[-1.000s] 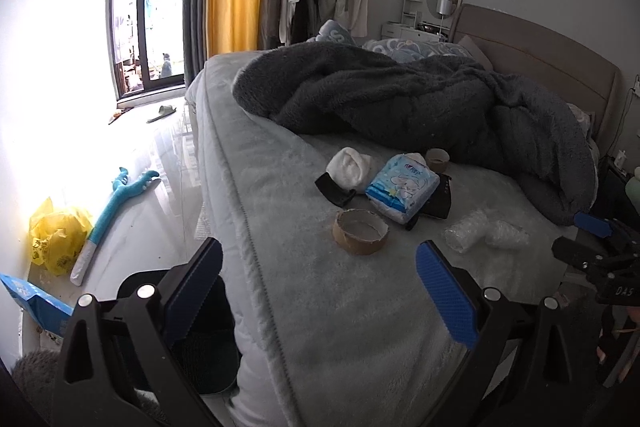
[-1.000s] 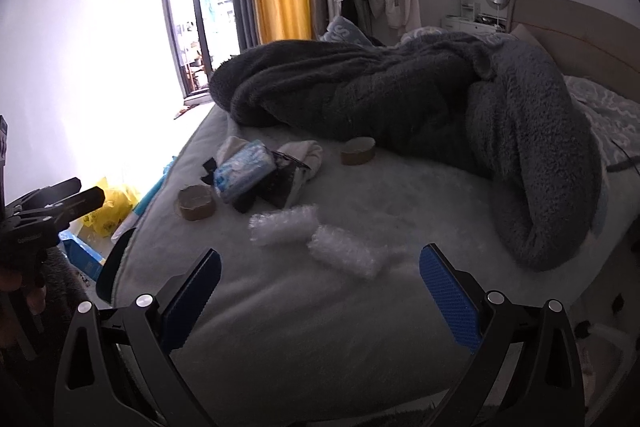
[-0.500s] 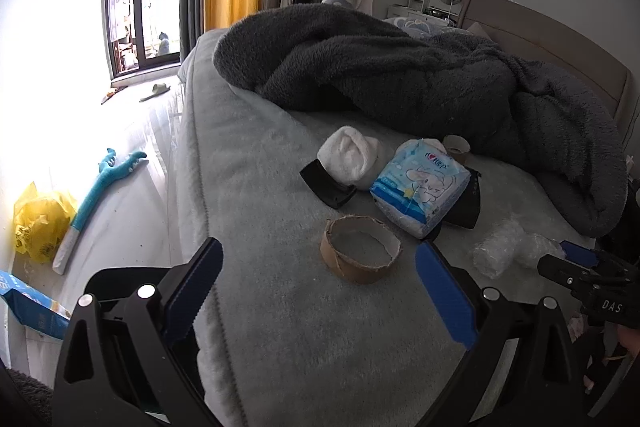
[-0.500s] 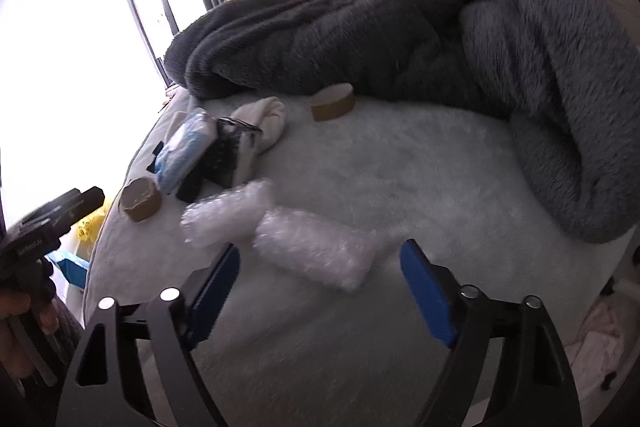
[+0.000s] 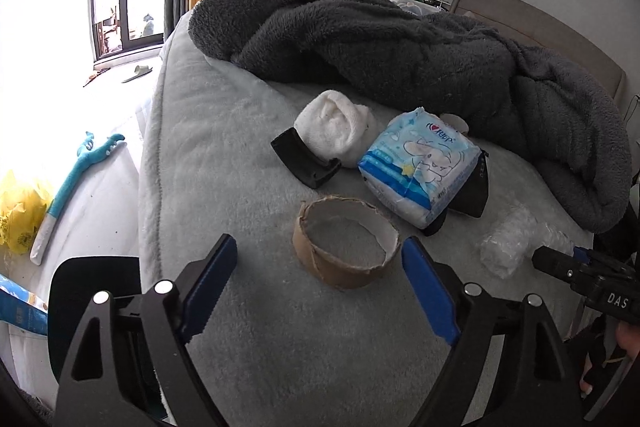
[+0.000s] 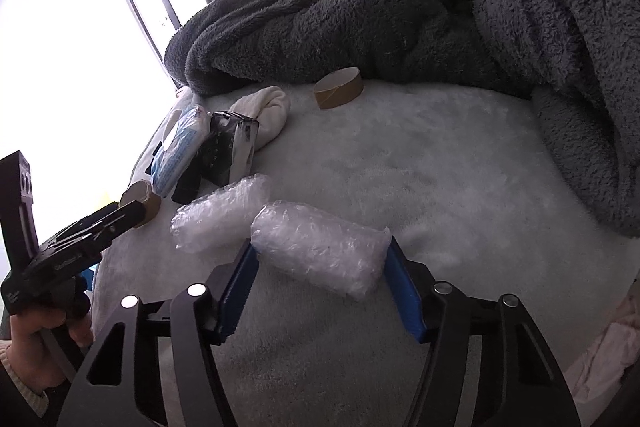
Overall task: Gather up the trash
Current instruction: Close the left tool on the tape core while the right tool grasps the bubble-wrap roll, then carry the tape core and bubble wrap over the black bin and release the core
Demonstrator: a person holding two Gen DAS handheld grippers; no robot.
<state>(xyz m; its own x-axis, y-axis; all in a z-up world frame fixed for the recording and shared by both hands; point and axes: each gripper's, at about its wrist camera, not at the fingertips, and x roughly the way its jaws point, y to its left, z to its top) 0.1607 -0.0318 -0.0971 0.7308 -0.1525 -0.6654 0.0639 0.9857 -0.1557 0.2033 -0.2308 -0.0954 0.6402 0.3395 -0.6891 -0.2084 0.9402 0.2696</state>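
A brown cardboard tape ring (image 5: 346, 245) lies on the grey bed cover. My left gripper (image 5: 318, 247) straddles it with its jaws closing. The right pad is almost at the ring's rim and the left pad still stands apart. In the right wrist view a bubble wrap roll (image 6: 320, 251) lies crosswise between the blue pads of my right gripper (image 6: 320, 246). Those jaws are closing, and both pads touch the roll's ends. A second bubble wrap roll (image 6: 220, 219) lies just to its left.
Behind the ring lie a blue tissue pack (image 5: 420, 171), a white sock (image 5: 336, 131) and a black clip-like piece (image 5: 304, 159). Another tape ring (image 6: 338, 87) sits by the heaped dark blanket (image 6: 400, 19). A black bin (image 5: 92, 291) and a yellow bag (image 5: 20, 215) are on the floor.
Both grippers came forward and down onto the bed and narrowed their jaws. The left now brackets the tape ring; the right has closed in on the ends of the bubble wrap roll.
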